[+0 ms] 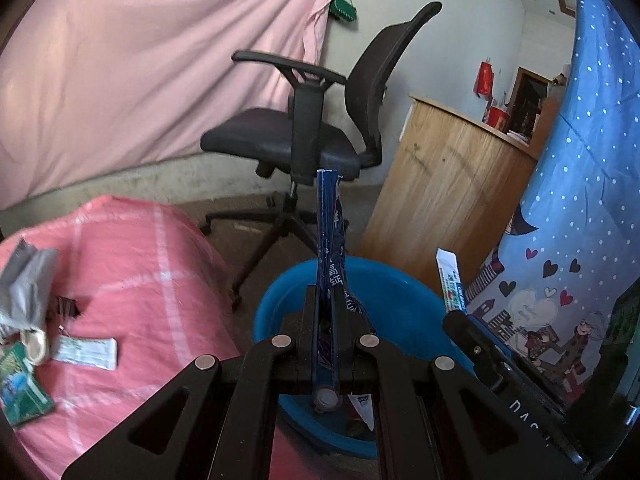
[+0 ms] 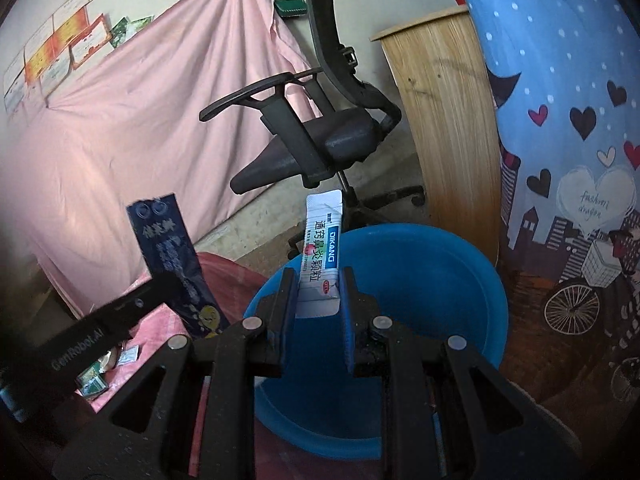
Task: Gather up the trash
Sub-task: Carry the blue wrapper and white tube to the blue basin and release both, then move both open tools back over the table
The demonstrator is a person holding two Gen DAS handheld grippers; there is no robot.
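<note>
The left gripper (image 1: 326, 300) had its jaws pinched tight on a dark blue wrapper (image 1: 329, 232), which stood up edge-on toward 12 o'clock above the blue basin (image 1: 400, 284). The right gripper (image 2: 318, 304) held a white sachet (image 2: 322, 248) between jaws set narrowly apart, the sachet upright over the basin's (image 2: 440, 280) near rim. From the right wrist, the blue wrapper (image 2: 172, 256) showed at 9 o'clock, flat-faced, with the left gripper's finger across it. More trash lay on the pink bedding (image 1: 132, 280) at 8 o'clock in the left view: a white packet (image 1: 86, 352), a green packet (image 1: 22, 392) and a grey rag (image 1: 26, 288). A black chair (image 1: 312, 128) stood at 12 o'clock, a wooden cabinet (image 1: 444, 184) at 2 o'clock.
</note>
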